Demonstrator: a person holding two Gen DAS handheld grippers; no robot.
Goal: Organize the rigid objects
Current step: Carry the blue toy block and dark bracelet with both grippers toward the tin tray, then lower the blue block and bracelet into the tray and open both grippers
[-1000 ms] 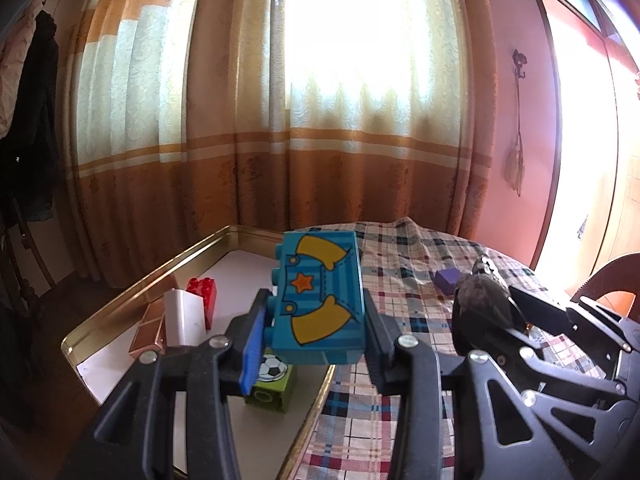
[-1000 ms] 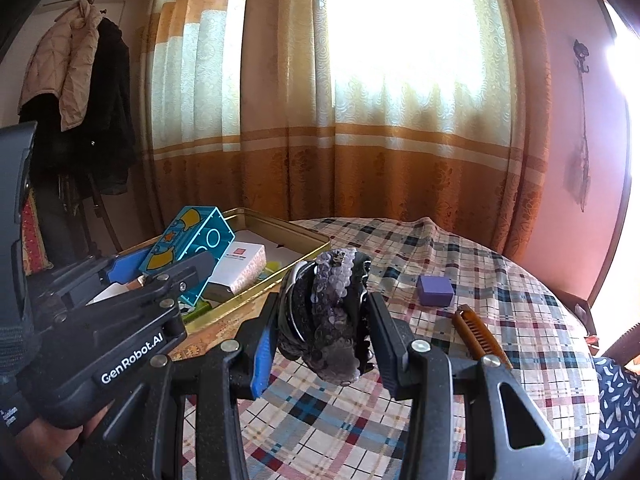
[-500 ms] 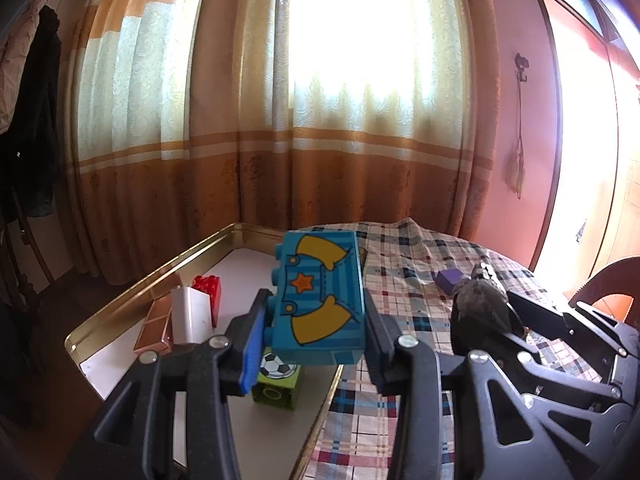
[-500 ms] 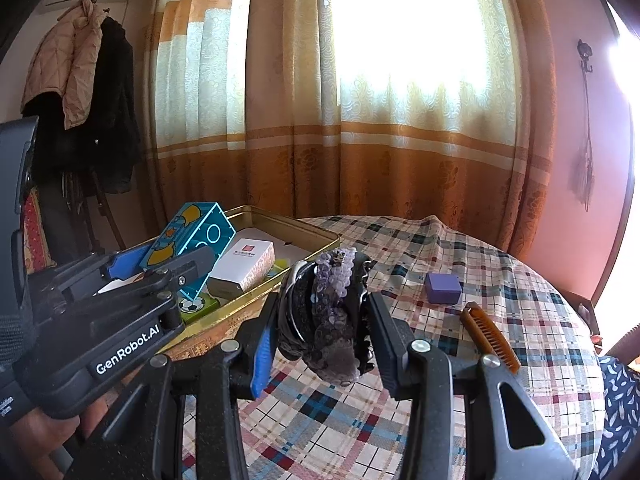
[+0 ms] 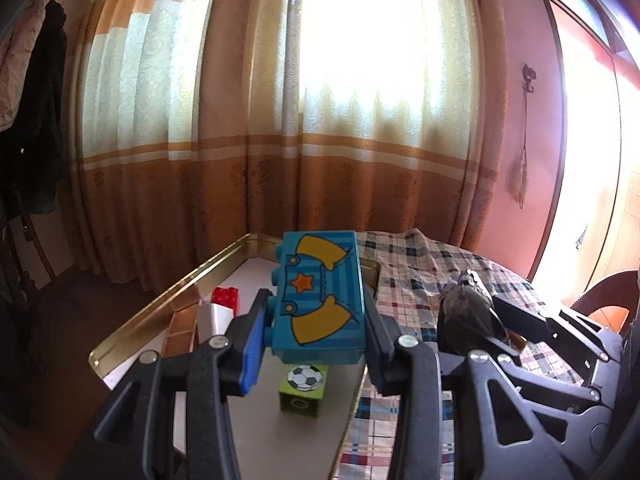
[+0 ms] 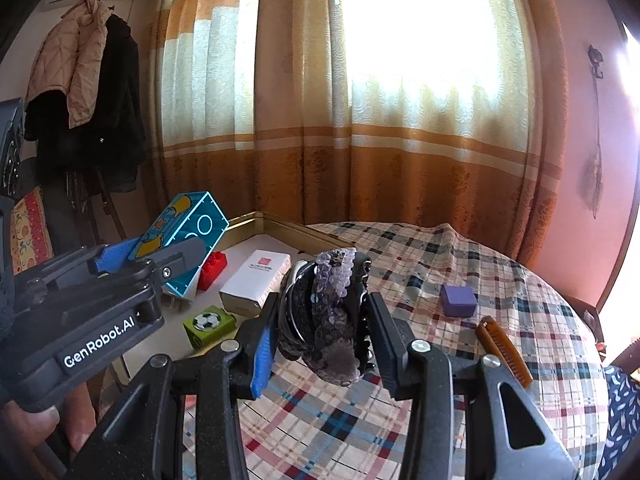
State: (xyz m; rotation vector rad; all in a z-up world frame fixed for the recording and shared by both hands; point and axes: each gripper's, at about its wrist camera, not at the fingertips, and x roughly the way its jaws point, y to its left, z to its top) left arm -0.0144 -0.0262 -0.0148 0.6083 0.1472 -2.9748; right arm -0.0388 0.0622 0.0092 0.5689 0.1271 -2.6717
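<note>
My left gripper (image 5: 316, 332) is shut on a blue toy brick (image 5: 322, 300) printed with yellow sleeves and an orange star, held above the gold-rimmed tray (image 5: 160, 312). The brick also shows in the right wrist view (image 6: 182, 246). In the tray lie a green football brick (image 5: 304, 390), a red brick (image 5: 226, 300) and a white box (image 6: 256, 282). My right gripper (image 6: 324, 336) is shut on a dark purple sequined hair clip (image 6: 328, 320), held above the checked tablecloth just right of the tray; it also shows in the left wrist view (image 5: 466, 316).
On the checked tablecloth (image 6: 500, 280) lie a small purple box (image 6: 459, 300) and an amber comb (image 6: 504, 350). Orange and cream curtains (image 5: 320, 120) hang behind the table. Coats (image 6: 88, 92) hang at the far left.
Both grippers have moved a little further over the tray and table. The green football brick now sits lower in the left wrist view. Both grips are unchanged.
</note>
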